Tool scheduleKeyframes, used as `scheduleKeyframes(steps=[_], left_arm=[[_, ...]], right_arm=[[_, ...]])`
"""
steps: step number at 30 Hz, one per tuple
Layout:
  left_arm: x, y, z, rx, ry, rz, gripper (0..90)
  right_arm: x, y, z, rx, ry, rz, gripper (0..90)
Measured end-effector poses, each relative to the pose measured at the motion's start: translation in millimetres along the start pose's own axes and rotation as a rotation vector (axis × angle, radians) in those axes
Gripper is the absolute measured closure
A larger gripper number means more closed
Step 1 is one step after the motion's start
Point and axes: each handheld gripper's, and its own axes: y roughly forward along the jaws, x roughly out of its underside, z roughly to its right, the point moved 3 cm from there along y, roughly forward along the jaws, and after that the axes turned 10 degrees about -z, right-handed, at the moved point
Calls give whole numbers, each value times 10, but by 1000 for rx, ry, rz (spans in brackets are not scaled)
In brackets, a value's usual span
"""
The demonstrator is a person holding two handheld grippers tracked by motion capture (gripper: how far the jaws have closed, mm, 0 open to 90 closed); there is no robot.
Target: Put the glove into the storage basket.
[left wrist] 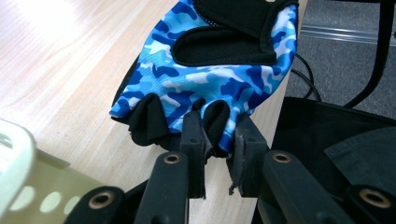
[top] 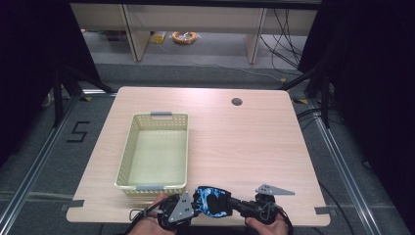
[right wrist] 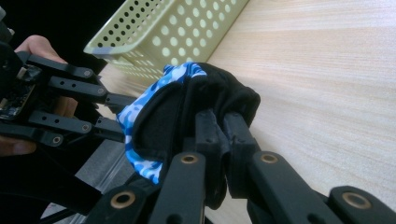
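A fingerless glove (top: 212, 199) in blue camouflage with black panels hangs stretched between both grippers at the table's near edge. My left gripper (left wrist: 218, 140) is shut on one of the glove's (left wrist: 215, 70) short finger stubs. My right gripper (right wrist: 219, 128) is shut on the black cuff end of the glove (right wrist: 173, 112), and the left gripper (right wrist: 109, 114) shows beyond it. In the high view the left gripper (top: 193, 200) is left of the glove and the right gripper (top: 235, 204) is right of it, each held in a hand.
A pale yellow perforated basket (top: 128, 152) with grey handles stands on the wooden table (top: 244, 142), just beyond the left gripper. A round cable hole (top: 237, 102) is at the far right. Dark floor rails flank the table.
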Motion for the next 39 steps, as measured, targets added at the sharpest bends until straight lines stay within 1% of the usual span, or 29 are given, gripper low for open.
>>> scheduleKeyframes(steps=[1, 2, 3, 4, 6, 9, 10, 12, 15, 16, 17, 18, 19, 20, 21, 22, 24, 26, 27, 29, 30, 31, 32, 33, 35, 36, 37, 38, 39], left_arm=[[-15, -16, 0, 4, -4, 6, 769], [-28, -37, 4, 8, 0, -6, 769], [-37, -30, 12, -3, -5, 9, 770], [-50, -46, 17, 14, 6, 2, 770], [-71, -70, 13, -2, 1, 15, 769], [-112, -139, -19, -10, -1, 26, 769], [-131, -161, -28, -11, -2, 32, 769], [-151, -187, -49, -13, 5, 30, 769], [-220, -272, -99, -28, 7, 53, 769], [-228, -306, -106, -19, -4, 37, 769], [-244, -326, -126, -31, 11, 49, 769], [-244, -326, -126, -31, 11, 49, 769], [-265, -380, -161, -37, 17, 50, 769], [-274, -407, -163, -35, -7, 52, 769], [-281, -432, -177, -41, -9, 55, 769], [-289, -465, -196, -43, -4, 52, 769], [-306, -520, -235, -47, -21, 61, 769], [-314, -560, -271, -52, -17, 61, 769], [-316, -607, -317, -70, -19, 58, 769], [-321, -649, -379, -82, -24, 75, 769], [-315, -684, -417, -78, -13, 53, 769], [-312, -691, -436, -86, -35, 66, 769], [-301, -702, -461, -84, -47, 61, 769], [-292, -720, -502, -95, -28, 50, 769], [-276, -727, -546, -102, -50, 61, 769], [-276, -727, -546, -102, -50, 61, 769], [-254, -743, -599, -100, -53, 52, 769], [-254, -743, -599, -100, -53, 52, 769], [-235, -757, -647, -116, -54, 41, 769]], right_arm=[[-3, -15, -7, -9, -13, 6, 868], [-6, -37, -29, -11, 7, 1, 868], [-11, -61, -57, -16, 27, 4, 868], [-30, -72, -50, 4, -6, 7, 868], [-67, -100, -78, 24, -10, -5, 868], [-133, -155, -172, -11, 10, -17, 868], [-165, -168, -181, 5, -8, -9, 868], [-192, -183, -206, 3, -11, -13, 868], [-311, -227, -249, 34, -65, -11, 868], [-335, -240, -285, 26, -40, -18, 868], [-373, -254, -274, 30, -69, -8, 868], [-397, -274, -327, 7, -36, -11, 868], [-440, -281, -314, 17, -84, -1, 868], [-471, -288, -328, 27, -90, -2, 868], [-491, -298, -380, 21, -61, -11, 868], [-531, -301, -388, 23, -98, -5, 868], [-599, -300, -425, 21, -114, -2, 868], [-631, -302, -456, 19, -116, -7, 868], [-699, -297, -504, 12, -112, -8, 868], [-769, -269, -531, 8, -120, -6, 868], [-808, -248, -536, 7, -138, -2, 868], [-847, -227, -527, 19, -158, -1, 867], [-876, -211, -553, 5, -152, -6, 868], [-905, -189, -568, 3, -147, -12, 868], [-962, -140, -583, -3, -153, -21, 868], [-990, -119, -572, 8, -164, -23, 868], [-1006, -105, -604, -4, -141, -36, 868], [-1006, -105, -604, -4, -141, -36, 868], [-1054, -59, -588, 3, -170, -37, 868]])
